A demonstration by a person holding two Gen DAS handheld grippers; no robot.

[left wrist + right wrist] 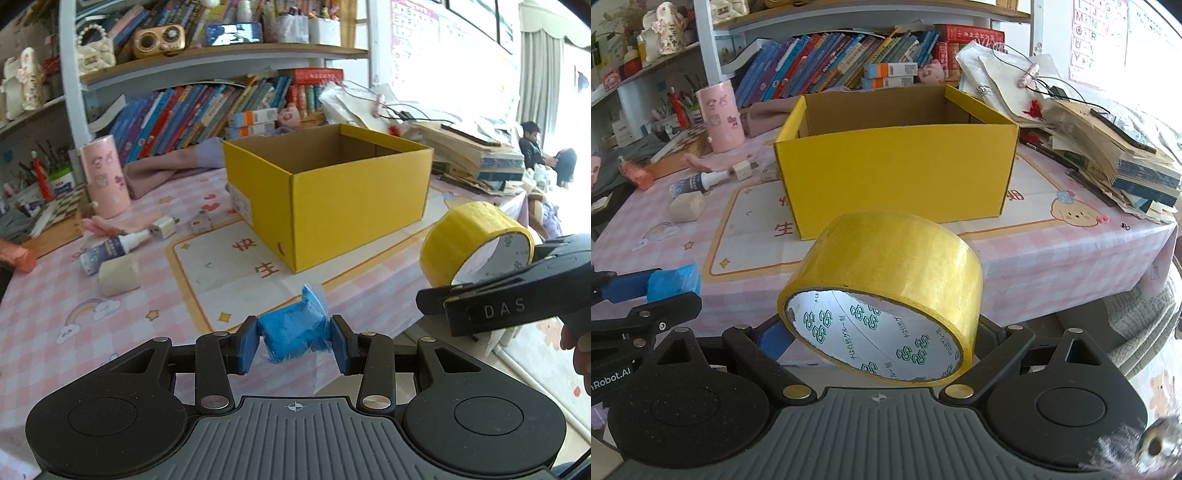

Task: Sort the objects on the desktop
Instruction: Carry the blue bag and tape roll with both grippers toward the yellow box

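Left gripper (293, 341) pinches blue packet (295, 328); right gripper (882, 343) clamps yellow tape roll (886, 291). Both held short of yellow box (897, 162). Spray bottle (110, 249), charger (164, 227) lie unsorted beyond. Early stage, probably.

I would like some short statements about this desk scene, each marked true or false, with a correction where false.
1. The left hand-held gripper holds a blue packet. True.
2. The right hand-held gripper is empty. False: it grips a roll of yellow tape.
3. The yellow box is open at the top. True.
4. The pink cylinder lies on its side. False: it stands upright.
5. The small spray bottle is inside the box. False: it lies on the tablecloth, left of the box.
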